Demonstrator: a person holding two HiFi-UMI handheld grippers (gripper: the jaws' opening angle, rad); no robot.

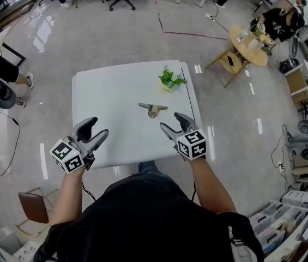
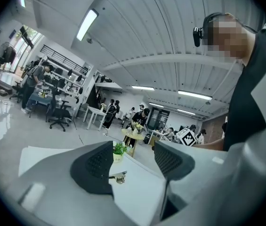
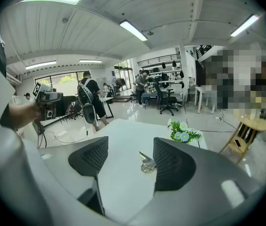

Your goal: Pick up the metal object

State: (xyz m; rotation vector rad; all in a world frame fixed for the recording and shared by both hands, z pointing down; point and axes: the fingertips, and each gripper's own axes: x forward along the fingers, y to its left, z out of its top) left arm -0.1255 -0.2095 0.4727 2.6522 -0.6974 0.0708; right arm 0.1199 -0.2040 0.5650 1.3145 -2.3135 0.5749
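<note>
A small metal object [image 1: 153,109] with a flat bar on top lies on the white table [image 1: 110,91], right of its middle. It shows between the jaws in the left gripper view [image 2: 119,175] and beside the right jaw in the right gripper view [image 3: 146,162]. My left gripper [image 1: 95,135] hovers open over the table's near left part, empty. My right gripper [image 1: 171,124] is open and empty too, a short way in front of the metal object.
A small potted plant [image 1: 170,80] with white flowers stands behind the metal object, near the table's right edge. A round wooden table [image 1: 247,45] and a wooden stool [image 1: 229,62] stand on the floor to the right. People and office chairs are farther off.
</note>
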